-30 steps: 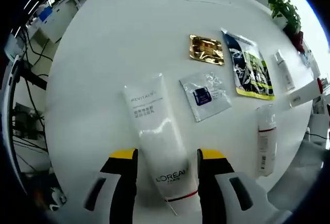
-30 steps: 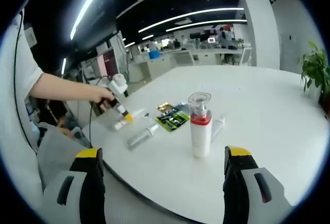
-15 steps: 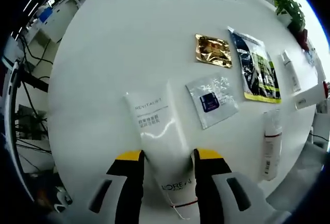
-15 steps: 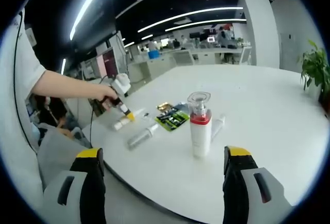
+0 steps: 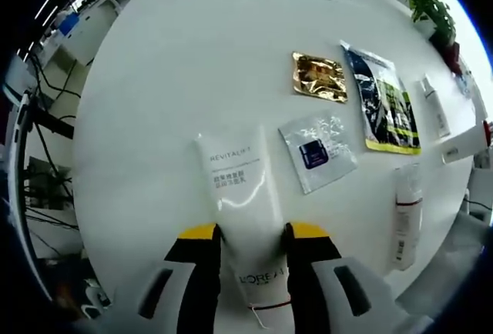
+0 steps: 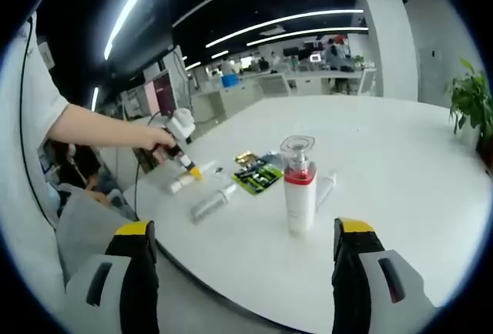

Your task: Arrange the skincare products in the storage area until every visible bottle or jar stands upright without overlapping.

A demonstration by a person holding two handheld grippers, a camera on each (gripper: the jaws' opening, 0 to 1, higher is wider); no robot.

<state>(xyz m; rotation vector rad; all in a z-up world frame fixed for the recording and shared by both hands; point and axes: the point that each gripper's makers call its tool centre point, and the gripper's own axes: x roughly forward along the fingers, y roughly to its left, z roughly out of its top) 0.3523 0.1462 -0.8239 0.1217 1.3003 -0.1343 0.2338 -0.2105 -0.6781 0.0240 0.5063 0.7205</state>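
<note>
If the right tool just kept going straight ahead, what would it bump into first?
Most likely the upright pump bottle with the red band, standing on the white table ahead of the open right tool, though depth is hard to judge.

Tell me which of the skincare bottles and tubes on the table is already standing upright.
The pump bottle with the red collar and clear cap, standing between the open right gripper jaws' line of sight. The white tube in the left gripper and the slim bottle lie flat.

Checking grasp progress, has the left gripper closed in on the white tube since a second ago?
Yes. The left gripper has narrowed from a wide gap until it touches both sides of the white tube, which lies flat.
</note>
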